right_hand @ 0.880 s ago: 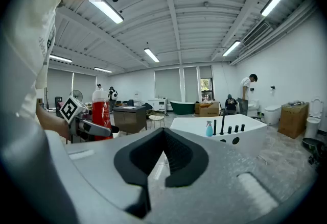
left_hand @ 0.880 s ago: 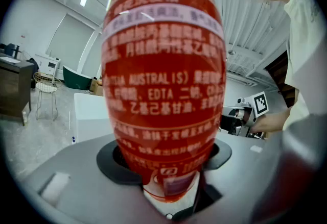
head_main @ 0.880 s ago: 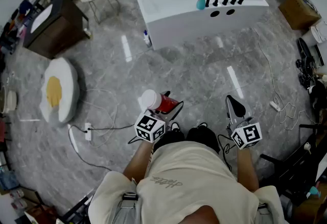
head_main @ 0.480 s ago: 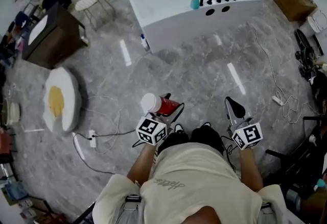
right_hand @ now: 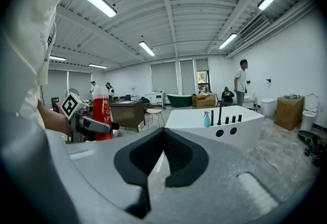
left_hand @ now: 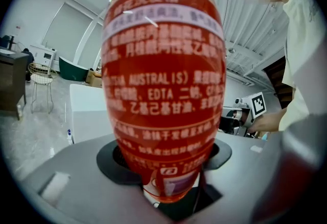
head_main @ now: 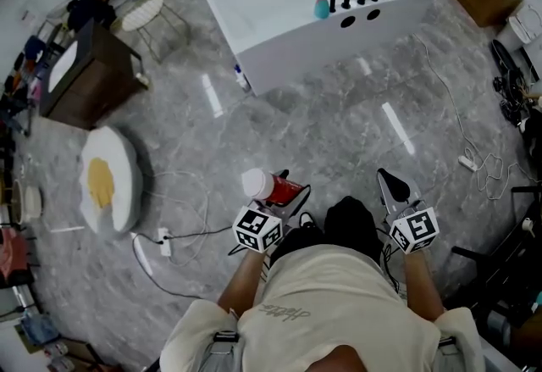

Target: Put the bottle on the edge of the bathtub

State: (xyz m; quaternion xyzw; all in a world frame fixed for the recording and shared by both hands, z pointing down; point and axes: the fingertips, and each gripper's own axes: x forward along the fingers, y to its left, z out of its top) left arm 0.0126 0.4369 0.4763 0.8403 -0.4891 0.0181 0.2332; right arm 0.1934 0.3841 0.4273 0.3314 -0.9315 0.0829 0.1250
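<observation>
Grey marble floor [head_main: 322, 133], white bathtub [head_main: 288, 31] well ahead of both claws. Over the last second the floor clutter and the tub's base have slid down my head view, so I read that as closing in. We're in the carry phase, nothing placed yet. Left claw [head_main: 292, 196] pinches the red bottle [head_main: 278, 190] low on its body, jaws wide round it. Bottle's long axis runs across the jaws, near upright, white cap [head_main: 253, 183] up, maybe tipped left. Right claw [right_hand: 162, 141] pressed together, empty.

From here the red bottle [left_hand: 163, 80] blocks most of the far bathtub [left_hand: 87, 110]; its cap runs off the top edge.
</observation>
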